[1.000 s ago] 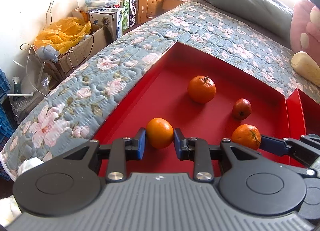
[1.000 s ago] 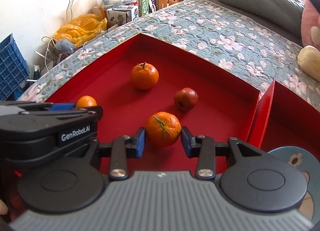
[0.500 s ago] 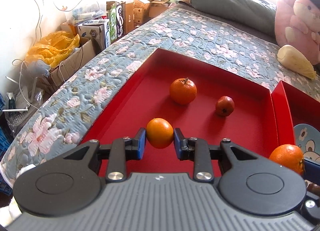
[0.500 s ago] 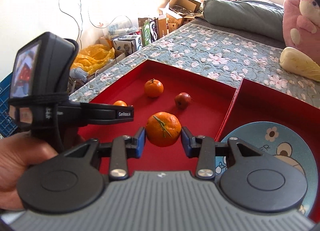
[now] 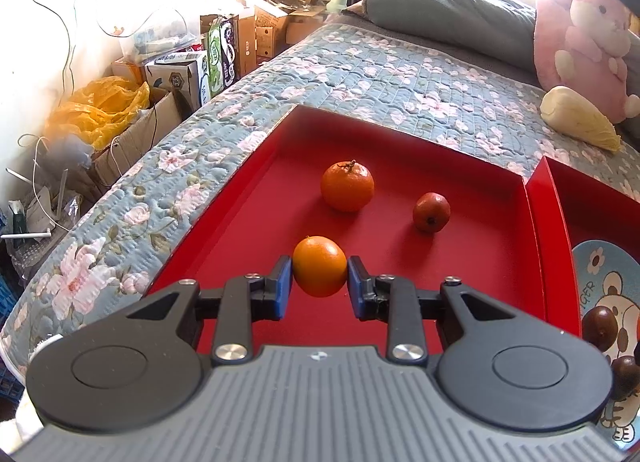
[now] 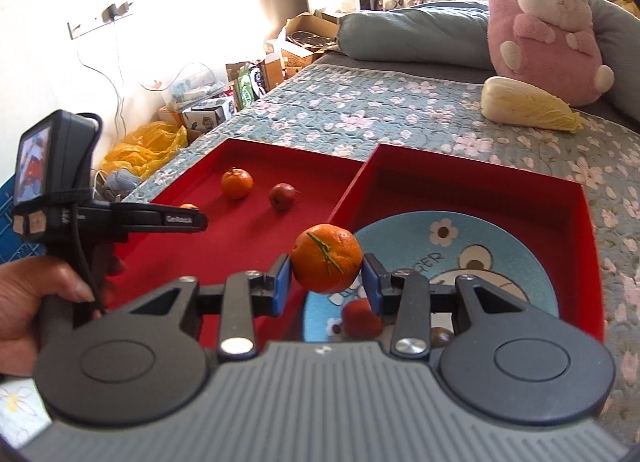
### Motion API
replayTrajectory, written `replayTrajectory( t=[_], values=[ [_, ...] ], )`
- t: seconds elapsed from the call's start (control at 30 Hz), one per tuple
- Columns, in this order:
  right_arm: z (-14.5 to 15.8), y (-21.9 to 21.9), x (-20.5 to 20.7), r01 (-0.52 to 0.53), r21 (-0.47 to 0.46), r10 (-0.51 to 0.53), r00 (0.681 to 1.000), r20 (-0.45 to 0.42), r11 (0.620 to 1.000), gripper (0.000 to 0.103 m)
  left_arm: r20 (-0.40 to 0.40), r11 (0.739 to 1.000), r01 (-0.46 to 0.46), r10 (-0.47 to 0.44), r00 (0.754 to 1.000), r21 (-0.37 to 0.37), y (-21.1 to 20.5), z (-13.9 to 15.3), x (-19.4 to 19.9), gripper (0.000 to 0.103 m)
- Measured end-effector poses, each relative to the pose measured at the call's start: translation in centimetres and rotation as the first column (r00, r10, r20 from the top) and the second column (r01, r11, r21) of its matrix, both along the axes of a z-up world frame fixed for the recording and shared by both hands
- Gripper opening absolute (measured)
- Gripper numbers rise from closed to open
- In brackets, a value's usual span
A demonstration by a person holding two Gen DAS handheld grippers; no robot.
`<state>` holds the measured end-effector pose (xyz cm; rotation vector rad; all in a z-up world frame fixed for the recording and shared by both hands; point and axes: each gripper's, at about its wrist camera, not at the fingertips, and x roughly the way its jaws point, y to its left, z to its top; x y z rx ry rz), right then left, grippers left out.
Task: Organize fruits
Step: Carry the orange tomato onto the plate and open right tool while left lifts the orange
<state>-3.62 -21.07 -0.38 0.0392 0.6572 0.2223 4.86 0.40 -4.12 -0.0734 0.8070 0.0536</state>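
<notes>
My left gripper (image 5: pixel 320 282) is shut on a smooth orange (image 5: pixel 319 266), held just above the floor of the left red tray (image 5: pixel 240 198). Farther back in that tray lie a mandarin with a stem (image 5: pixel 347 186) and a small red fruit (image 5: pixel 431 212). My right gripper (image 6: pixel 326 278) is shut on a stemmed mandarin (image 6: pixel 326 257), lifted over the near left edge of a blue cartoon plate (image 6: pixel 520 278) in the right red tray (image 6: pixel 472 182). On the plate lie a red fruit (image 6: pixel 360 318) and small brown fruits (image 6: pixel 440 336). The left gripper body (image 6: pixel 120 218) shows at left, in a hand.
Both trays rest on a floral quilt (image 6: pixel 380 110). A pale cabbage (image 6: pixel 524 106) and a pink plush toy (image 6: pixel 548 30) lie beyond the trays. Cardboard boxes (image 5: pixel 188 74) and a yellow bag (image 5: pixel 100 110) crowd the floor left of the bed.
My right gripper has carried its mandarin up and to the right, out of the left tray and over the plate. The left gripper has stayed about where it was, still holding its orange.
</notes>
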Motion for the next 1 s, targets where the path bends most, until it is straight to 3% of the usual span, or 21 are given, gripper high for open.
replayTrajectory(
  t=[0.2,0.5,0.67,1.0],
  values=[
    [-1.1,-3.5,0.8,0.104,-0.030,-0.105,0.994,-0.013,0.994,0.041,0.002,1.000,0.009,-0.009,1.000,0.005,-0.2,0.0,0.0,0.034],
    [-4.0,-7.8,3.3,0.239,-0.094,-0.248,0.964,-0.099,0.966,0.041,-0.005,1.000,0.018,-0.018,1.000,0.003,-0.3,-0.3,0.2,0.034],
    [-5.6,-8.3,4.1,0.248,-0.093,-0.260,0.952,-0.158,0.964,0.041,-0.008,1.000,0.022,-0.022,1.000,0.006,-0.4,-0.4,0.4,0.034],
    [-5.4,-7.6,4.4,0.220,-0.072,-0.229,0.959,-0.167,0.973,0.043,-0.010,1.000,0.026,-0.025,1.000,0.008,-0.5,-0.6,0.4,0.034]
  ],
)
